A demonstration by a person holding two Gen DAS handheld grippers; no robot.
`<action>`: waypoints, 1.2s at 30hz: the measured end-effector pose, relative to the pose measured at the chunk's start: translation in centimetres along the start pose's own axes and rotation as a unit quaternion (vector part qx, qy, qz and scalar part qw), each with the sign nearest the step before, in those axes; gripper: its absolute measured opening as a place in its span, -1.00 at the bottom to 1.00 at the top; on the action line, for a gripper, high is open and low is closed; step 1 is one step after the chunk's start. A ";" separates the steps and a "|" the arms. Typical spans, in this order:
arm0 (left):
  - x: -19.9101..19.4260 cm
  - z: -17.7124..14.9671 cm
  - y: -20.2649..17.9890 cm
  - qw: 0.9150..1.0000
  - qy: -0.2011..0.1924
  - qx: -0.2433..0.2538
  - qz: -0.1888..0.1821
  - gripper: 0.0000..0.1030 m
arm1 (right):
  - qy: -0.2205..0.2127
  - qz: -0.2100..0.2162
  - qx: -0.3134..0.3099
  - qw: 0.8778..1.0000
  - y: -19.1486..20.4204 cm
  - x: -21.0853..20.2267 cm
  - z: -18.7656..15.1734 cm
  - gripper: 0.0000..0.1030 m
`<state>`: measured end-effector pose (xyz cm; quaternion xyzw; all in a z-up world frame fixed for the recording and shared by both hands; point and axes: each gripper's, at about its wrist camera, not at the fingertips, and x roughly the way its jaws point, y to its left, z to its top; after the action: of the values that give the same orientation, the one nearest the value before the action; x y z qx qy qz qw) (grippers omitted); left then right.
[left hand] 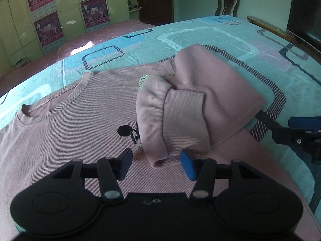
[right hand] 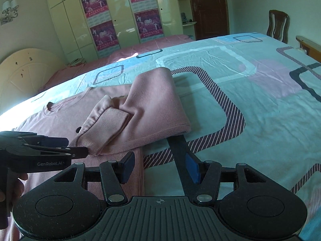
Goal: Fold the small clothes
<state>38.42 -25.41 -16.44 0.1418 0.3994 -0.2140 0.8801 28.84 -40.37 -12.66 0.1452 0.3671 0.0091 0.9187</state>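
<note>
A pink ribbed sweatshirt [left hand: 66, 124] lies flat on the bed, collar to the left, a small black print on its chest. One sleeve [left hand: 200, 100] is folded over the body, its cuff [left hand: 180, 120] pointing at me. My left gripper [left hand: 158, 164] is open, its fingers either side of the cuff end, just above the cloth. In the right wrist view the sweatshirt [right hand: 112, 116] lies left of centre. My right gripper [right hand: 160, 166] is open and empty at the garment's right edge, over the bedsheet. The left gripper [right hand: 76, 150] shows at the left, by the cuff.
The bedsheet [right hand: 250, 108] is teal with rectangle patterns. A wooden chair [right hand: 277, 25] and the bed's wooden edge [right hand: 307, 44] stand at the far right. Wardrobes with posters [right hand: 104, 22] and a dark door [right hand: 208, 8] line the back wall. A second bed [right hand: 152, 44] lies beyond.
</note>
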 end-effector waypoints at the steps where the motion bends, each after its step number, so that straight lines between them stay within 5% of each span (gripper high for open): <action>1: 0.1 -0.1 -0.1 1.000 -0.008 0.004 0.000 0.01 | 0.000 0.003 0.002 1.000 0.0 0.0 -0.1 0.08; 5: 0.7 0.2 -0.1 1.000 -0.022 0.009 0.002 -0.12 | 0.002 0.010 0.008 1.000 0.2 0.4 -0.1 0.08; 7: 0.8 0.5 0.1 0.999 -0.035 -0.003 -0.018 -0.58 | 0.006 0.014 0.011 1.000 0.3 0.8 -0.3 0.08; 10: 0.9 1.0 1.3 0.997 -0.044 -0.047 -0.032 -0.73 | 0.009 0.012 0.009 1.000 0.5 1.4 -0.4 0.08; 16: -3.0 1.5 6.2 0.983 -0.102 -0.149 -0.038 -0.75 | 0.009 0.001 0.025 1.000 0.6 3.3 0.6 0.08; 20: -5.7 1.1 10.4 0.970 -0.137 -0.199 -0.006 -0.75 | 0.013 -0.004 0.029 0.999 1.2 4.8 1.1 0.08; 29: -5.4 -4.5 16.4 0.952 -0.086 -0.293 0.024 -0.75 | 0.012 -0.002 -0.008 1.000 4.3 7.3 2.0 0.06; 31: -4.8 -5.3 16.7 0.952 -0.068 -0.298 0.029 -0.71 | 0.013 -0.011 -0.021 1.000 4.5 7.9 2.2 -0.73; 35: -4.8 -6.3 16.7 0.956 -0.050 -0.281 0.060 -0.20 | 0.009 -0.021 -0.001 1.000 3.4 7.8 1.9 -0.83; 36: -5.1 -6.4 16.5 0.958 -0.052 -0.273 0.065 0.18 | 0.008 -0.024 -0.005 1.000 3.5 7.6 1.8 -0.83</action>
<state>39.35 -7.03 -15.32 -0.0895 0.3862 -0.0464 0.9169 35.95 -36.60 -15.55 0.1315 0.3781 -0.0102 0.9163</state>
